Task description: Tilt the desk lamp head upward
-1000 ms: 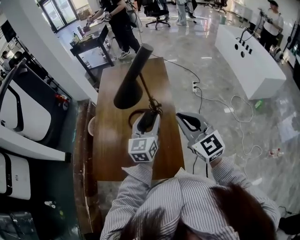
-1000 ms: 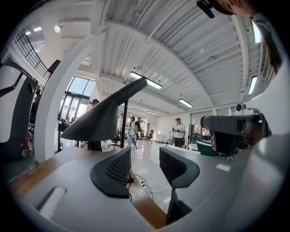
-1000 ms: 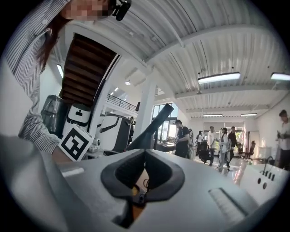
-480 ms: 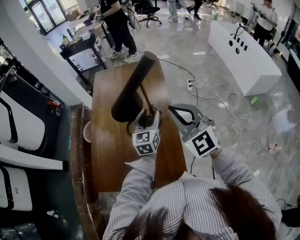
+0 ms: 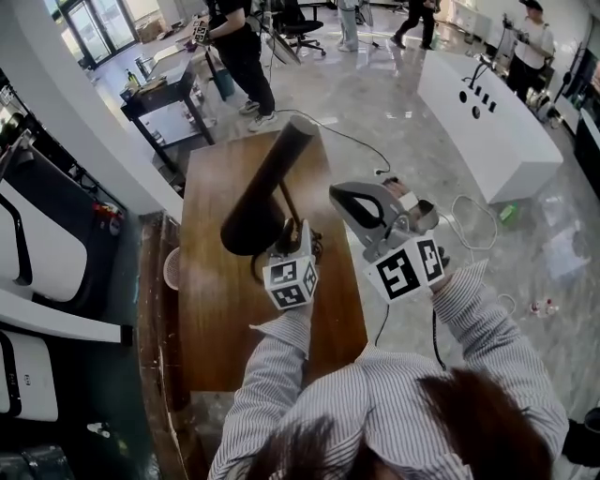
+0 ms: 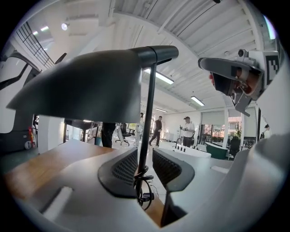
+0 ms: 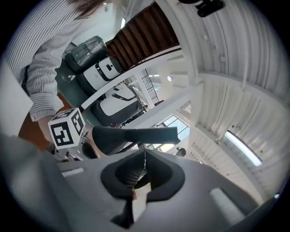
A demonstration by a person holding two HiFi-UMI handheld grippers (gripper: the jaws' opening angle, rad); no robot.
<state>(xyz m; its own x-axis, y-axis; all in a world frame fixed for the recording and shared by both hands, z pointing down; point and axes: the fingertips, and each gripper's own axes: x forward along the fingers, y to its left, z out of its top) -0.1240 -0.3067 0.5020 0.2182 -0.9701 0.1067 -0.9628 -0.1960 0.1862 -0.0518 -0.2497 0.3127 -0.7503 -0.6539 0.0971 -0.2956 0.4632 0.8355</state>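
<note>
Left gripper jaws just closing, still apart, black cone-headed desk lamp thin stem between them, right gripper closed, empty

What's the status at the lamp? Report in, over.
Left gripper just closing round the lamp stem, not clamped. Right gripper shut, empty, beside the shade. Shade tipped down, not yet tilted. Cord looped round stem.

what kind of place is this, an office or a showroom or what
Probably an open-plan office or showroom hall, not a home: a polished stone floor, a long white counter and a rolling office chair.
</note>
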